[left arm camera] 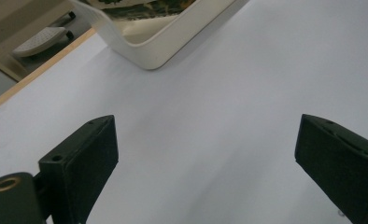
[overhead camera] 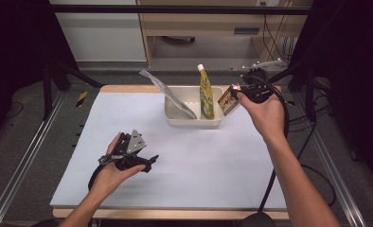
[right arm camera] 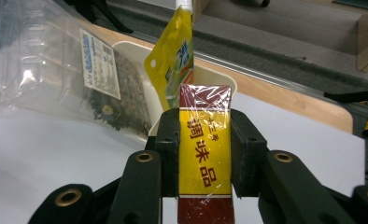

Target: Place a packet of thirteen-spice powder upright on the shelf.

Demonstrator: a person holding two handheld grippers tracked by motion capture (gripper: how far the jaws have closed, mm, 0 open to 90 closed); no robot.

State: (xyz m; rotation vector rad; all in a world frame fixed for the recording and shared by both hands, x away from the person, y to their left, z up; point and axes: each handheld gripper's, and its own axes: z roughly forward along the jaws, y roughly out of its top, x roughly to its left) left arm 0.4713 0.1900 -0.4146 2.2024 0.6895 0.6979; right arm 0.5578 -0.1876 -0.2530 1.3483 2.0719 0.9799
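Red-yellow seasoning box (right arm camera: 204, 154) pinched in right gripper (right arm camera: 204, 144) | cream bin (overhead camera: 194, 120) just ahead | left gripper (left arm camera: 205, 158) spread, idle | slick wrap might slip if squeeze loosens

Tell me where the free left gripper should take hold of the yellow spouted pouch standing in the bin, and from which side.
Probably near the top of the yellow pouch, just under its white spout, coming from above. It stands upright in the white bin, whose walls shield its lower part, and the clear packet leans at its left. The left gripper is open over the mat.
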